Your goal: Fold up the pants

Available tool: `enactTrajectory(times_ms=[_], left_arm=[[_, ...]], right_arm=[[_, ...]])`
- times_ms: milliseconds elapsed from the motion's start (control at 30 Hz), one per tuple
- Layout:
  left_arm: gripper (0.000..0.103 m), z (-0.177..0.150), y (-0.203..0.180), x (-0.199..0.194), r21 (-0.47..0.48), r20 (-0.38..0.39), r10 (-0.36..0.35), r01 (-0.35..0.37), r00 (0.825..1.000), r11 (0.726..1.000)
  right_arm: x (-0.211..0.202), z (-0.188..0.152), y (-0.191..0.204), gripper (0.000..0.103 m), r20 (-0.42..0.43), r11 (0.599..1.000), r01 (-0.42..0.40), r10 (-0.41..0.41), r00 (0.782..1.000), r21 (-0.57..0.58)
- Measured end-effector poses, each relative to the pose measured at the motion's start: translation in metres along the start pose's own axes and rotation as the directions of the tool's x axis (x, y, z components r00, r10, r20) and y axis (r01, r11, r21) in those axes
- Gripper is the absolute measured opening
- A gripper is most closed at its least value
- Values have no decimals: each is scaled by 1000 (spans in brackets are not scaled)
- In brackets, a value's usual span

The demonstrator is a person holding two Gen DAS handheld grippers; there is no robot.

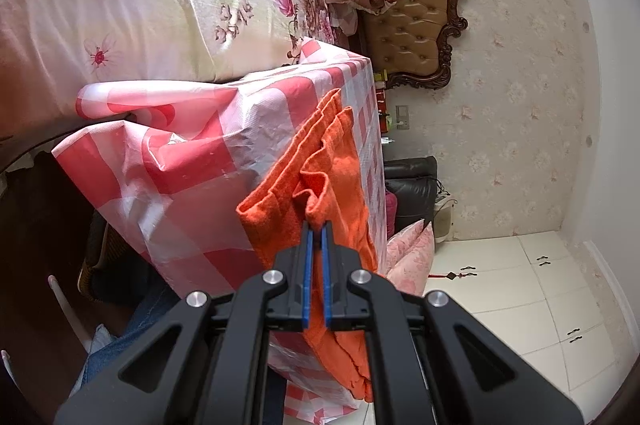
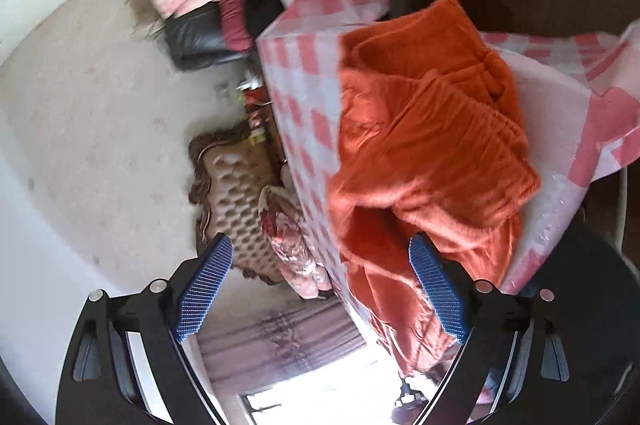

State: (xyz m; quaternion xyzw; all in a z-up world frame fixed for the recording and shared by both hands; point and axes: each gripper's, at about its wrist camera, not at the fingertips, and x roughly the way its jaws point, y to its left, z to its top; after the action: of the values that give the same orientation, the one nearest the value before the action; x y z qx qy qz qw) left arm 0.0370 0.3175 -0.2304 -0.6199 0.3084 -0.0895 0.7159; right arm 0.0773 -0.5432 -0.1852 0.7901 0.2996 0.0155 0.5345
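Orange pants (image 1: 328,161) lie on a table under a pink and white checked cloth (image 1: 192,153). My left gripper (image 1: 318,225) is shut on a fold of the pants at their near edge, and cloth hangs below the blue pads. In the right wrist view the pants (image 2: 424,129) lie bunched on the checked cloth (image 2: 304,81), with part hanging over the edge. My right gripper (image 2: 320,249) is open, its blue pads (image 2: 436,289) wide apart; one pad is just beside the hanging pants, holding nothing.
A bed with a floral sheet (image 1: 160,5) and a tufted brown headboard (image 1: 416,13) stands behind the table. A black bag (image 1: 412,185) and pink cushion (image 1: 408,257) sit on the tiled floor (image 1: 520,285). The right wrist view is blurred.
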Motion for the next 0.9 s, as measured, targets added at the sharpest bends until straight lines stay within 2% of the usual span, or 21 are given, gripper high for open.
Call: enactTrajectory(times_ms=[167,233,333,367,400,467,633,800,900], left_arm=[[4,0,1,1,-2,0,6,-6,1000,1000],[4,0,1,1,0,0,4,-4,1000,1000],[4,0,0,1,6,1,2,-2,1000,1000],[4,1,0,1,7,1,2,-2,1000,1000],[4,1,0,1,7,2,1,-1,1000,1000],[4,1,0,0,9,3,0,0,1000,1000],[4,2,0,0,11,5,4,-4,1000,1000],[4,2,1,-1,12,4,1,-1,1000,1000],[4,4,0,-1,17,4,1,-1,1000,1000]], right_arm=[[21,14,-6,88,0,998,42,-42,999,39],[25,14,-8,79,-21,999,45,-45,999,18],[23,10,-11,46,-48,998,33,-36,998,-59],[20,8,-10,31,-48,994,40,-45,998,-103],[16,5,-12,22,-45,990,46,-53,998,-135],[6,-2,-16,12,-41,982,52,-60,997,-180],[-21,-19,-35,11,-40,972,50,-61,997,-229],[-35,-38,-57,11,-9,955,97,-104,995,-279],[-33,-49,-60,11,-24,923,121,-140,990,-366]])
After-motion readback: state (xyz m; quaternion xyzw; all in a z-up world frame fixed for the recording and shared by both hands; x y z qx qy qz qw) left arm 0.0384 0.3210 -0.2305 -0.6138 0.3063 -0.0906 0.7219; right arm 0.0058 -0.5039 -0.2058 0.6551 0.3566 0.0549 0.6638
